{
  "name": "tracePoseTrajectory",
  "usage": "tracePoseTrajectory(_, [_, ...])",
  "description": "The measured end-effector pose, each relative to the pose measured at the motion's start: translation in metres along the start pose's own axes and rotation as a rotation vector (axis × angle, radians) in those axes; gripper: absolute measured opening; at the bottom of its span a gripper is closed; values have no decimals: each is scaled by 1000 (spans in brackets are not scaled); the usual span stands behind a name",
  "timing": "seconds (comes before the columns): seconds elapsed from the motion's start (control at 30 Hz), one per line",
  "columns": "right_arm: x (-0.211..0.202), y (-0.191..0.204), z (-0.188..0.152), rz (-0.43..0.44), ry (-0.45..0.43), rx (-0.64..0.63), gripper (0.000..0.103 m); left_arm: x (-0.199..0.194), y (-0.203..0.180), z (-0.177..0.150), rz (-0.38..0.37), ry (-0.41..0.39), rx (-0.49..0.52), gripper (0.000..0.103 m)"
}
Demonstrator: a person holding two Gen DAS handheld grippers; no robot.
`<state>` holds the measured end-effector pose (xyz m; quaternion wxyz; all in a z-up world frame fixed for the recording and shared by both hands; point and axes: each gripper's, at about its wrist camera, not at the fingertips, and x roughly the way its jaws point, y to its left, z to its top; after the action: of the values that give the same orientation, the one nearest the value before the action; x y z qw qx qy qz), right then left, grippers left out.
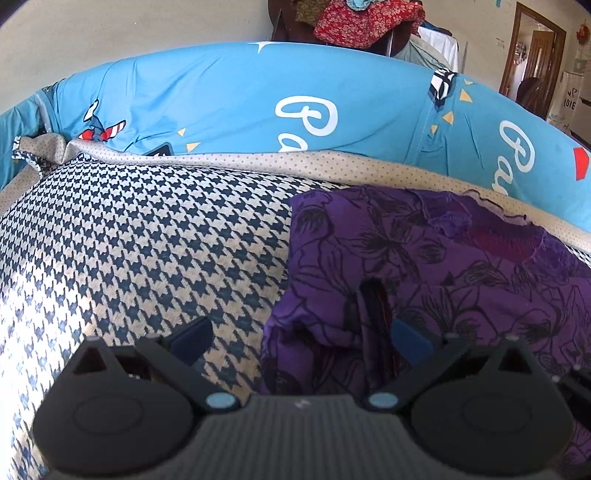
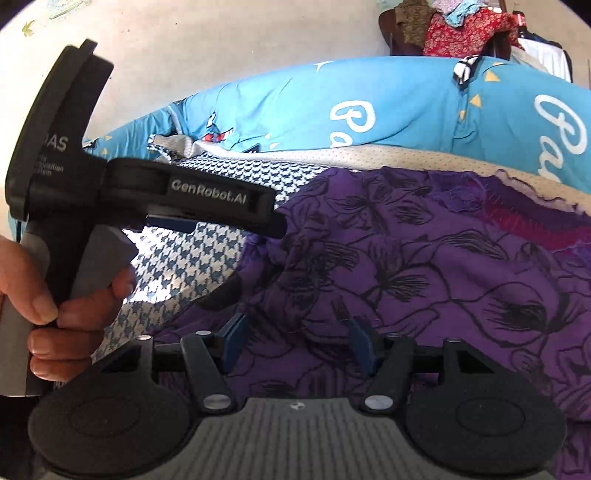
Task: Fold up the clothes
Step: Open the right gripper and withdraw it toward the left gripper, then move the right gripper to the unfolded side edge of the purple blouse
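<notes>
Purple floral garment [image 1: 443,266] is lying rumpled on the houndstooth cover [image 1: 147,240], beside a blue pillow [image 1: 240,107]. Left gripper [image 1: 301,338] is being held spread over its edge; right gripper [image 2: 297,341] spread above it, nothing pinched.

Your garment [image 1: 443,273] lies on the patterned bed cover [image 1: 147,240], to the right of the cover's bare stretch. Behind both runs a long bolster [image 1: 258,103] along the wall — a pile of clothes [image 1: 362,18] sits beyond it. Your left gripper [image 2: 273,221] reaches in from the left, over the garment's left edge.
</notes>
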<state>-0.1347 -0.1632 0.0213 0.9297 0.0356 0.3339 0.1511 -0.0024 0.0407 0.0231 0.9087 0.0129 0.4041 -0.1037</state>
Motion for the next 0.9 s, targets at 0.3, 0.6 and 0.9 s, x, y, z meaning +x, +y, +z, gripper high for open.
tracePoseTrajectory(0.3, [-37,-64,0,-285,-85,172,60,17,-14,-8,28,45,51,103])
tracePoseTrajectory(0.6, [-55,-125,-24,-520,-10,452,59,36,-13,-16,72,117,75,103])
tracePoseTrajectory(0.9, [-80,-130,-16,-533,-41,451,59,32,-7,-14,113,122,61,103])
